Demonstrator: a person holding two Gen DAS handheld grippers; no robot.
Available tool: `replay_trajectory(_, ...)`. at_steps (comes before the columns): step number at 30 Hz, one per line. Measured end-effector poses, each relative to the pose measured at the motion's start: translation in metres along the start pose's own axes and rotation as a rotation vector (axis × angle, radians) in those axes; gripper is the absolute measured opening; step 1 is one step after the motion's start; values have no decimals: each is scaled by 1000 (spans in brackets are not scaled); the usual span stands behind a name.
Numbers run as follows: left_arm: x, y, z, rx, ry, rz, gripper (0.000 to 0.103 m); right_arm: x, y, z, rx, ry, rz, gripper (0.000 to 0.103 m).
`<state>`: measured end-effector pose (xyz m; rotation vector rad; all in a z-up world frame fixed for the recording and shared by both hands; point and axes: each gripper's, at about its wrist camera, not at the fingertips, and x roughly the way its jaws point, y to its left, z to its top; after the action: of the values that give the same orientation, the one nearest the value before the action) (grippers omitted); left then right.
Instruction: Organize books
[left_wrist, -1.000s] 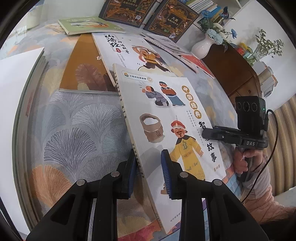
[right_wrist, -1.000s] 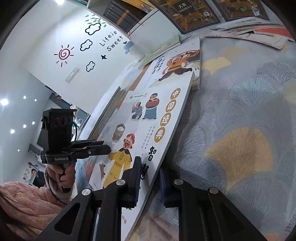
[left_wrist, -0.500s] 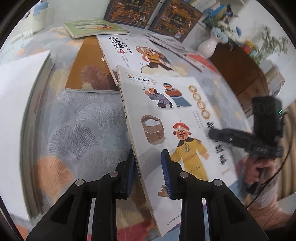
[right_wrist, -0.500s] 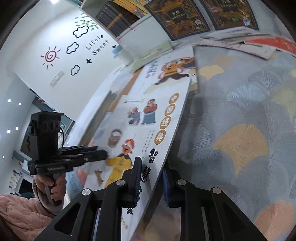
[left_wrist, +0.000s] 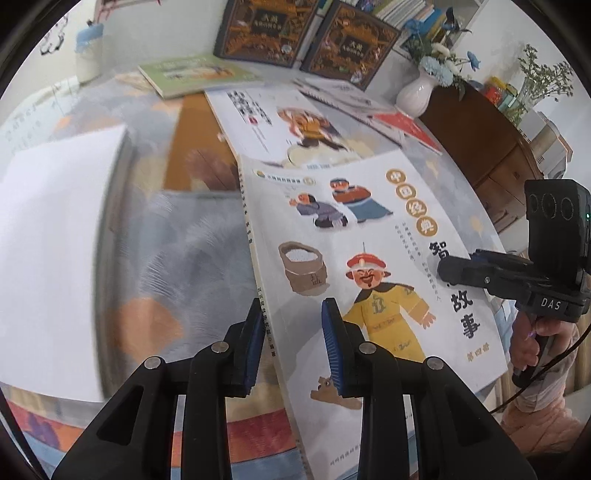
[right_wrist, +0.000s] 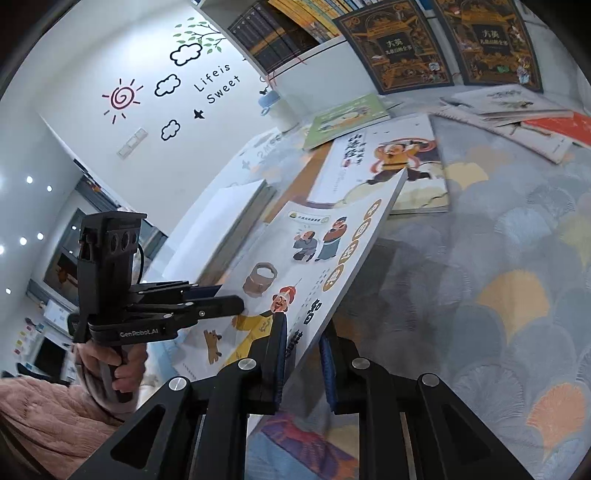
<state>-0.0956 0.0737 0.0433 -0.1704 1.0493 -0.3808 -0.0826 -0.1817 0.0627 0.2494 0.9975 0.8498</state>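
A white picture book (left_wrist: 351, 240) with a cartoon man in a yellow robe hangs tilted above the patterned tablecloth (right_wrist: 498, 295), held from both sides. My left gripper (left_wrist: 291, 314) is shut on its spine edge near the front corner. My right gripper (right_wrist: 303, 332) is shut on the opposite long edge, one pad on the cover and one beneath. In the left wrist view the right gripper (left_wrist: 454, 273) reaches onto the cover from the right. The right wrist view shows the left gripper (right_wrist: 229, 299) at the book (right_wrist: 317, 251) from the left.
Behind lie a white book with a leaping figure (left_wrist: 288, 122), a brown book (left_wrist: 192, 147) under it, a green book (left_wrist: 192, 74) and thin red-and-white books (left_wrist: 399, 125). Two dark ornate books (left_wrist: 266, 29) lean at the back. A thick white stack (left_wrist: 55, 240) lies left; a vase (left_wrist: 413, 96) stands right.
The picture book has risen higher off the cloth, with both grippers going up with it. Its far edge now overlaps the white book behind. Both grips are unchanged.
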Motion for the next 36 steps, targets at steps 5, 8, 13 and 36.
replay_trajectory(5,-18,7,6,13,-50,27,27,5,17,11,-25,0,4,18)
replay_trajectory(8,-27,14,11,8,-78,41,27,9,30,19,-56,-3,-1,18)
replay_trajectory(13,-46,31,21,-7,-129,58,27,15,59,37,-127,-19,1,18)
replay_trajectory(36,-124,187,40,-190,-304,233,29,166,160,116,-319,69,146,18)
